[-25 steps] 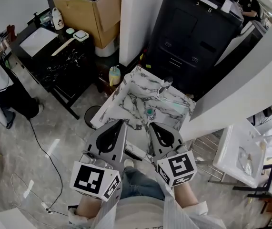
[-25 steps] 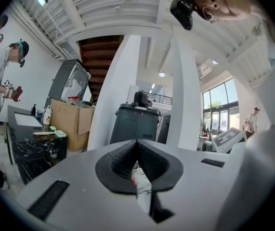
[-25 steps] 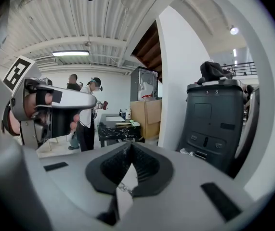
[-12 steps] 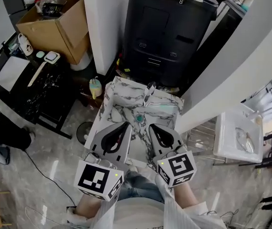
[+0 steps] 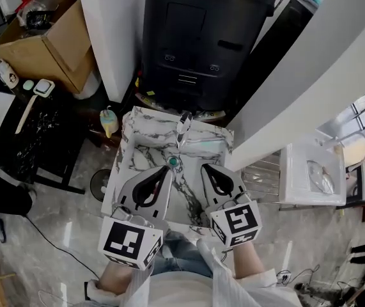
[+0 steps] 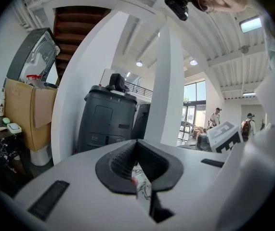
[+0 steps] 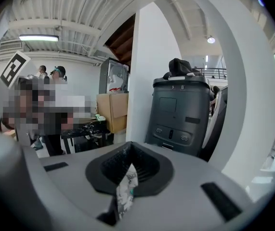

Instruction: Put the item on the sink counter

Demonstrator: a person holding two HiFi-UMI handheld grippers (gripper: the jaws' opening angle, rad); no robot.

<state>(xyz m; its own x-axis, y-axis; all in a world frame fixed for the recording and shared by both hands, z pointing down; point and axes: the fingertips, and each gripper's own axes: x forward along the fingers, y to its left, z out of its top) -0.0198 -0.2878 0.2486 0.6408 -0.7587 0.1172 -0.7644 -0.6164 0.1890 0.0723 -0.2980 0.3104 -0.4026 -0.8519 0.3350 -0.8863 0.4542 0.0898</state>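
A white marble sink counter (image 5: 126,165) with a chrome faucet (image 5: 183,125) and a green drain plug (image 5: 173,162) lies straight below in the head view. My left gripper (image 5: 164,170) hovers over the basin's near left part and my right gripper (image 5: 205,169) over its near right part. Both are shut with nothing between the jaws. In the left gripper view the left gripper (image 6: 137,147) shows only a thin slit with marble (image 6: 142,189) behind it. The right gripper (image 7: 128,148) looks the same, with marble (image 7: 124,192) in its slit. No loose item shows on the counter.
A tall black machine (image 5: 198,37) stands right behind the sink, beside a white pillar (image 5: 108,31). A yellow-green bottle (image 5: 108,121) sits on the floor left of the sink. Further left are a cardboard box (image 5: 48,37) and a black table (image 5: 9,126). A white washbasin (image 5: 310,174) stands at the right.
The sink counter has slid from ahead to directly under both grippers as the view moved forward and right. Both grippers keep the same pose and stay shut.
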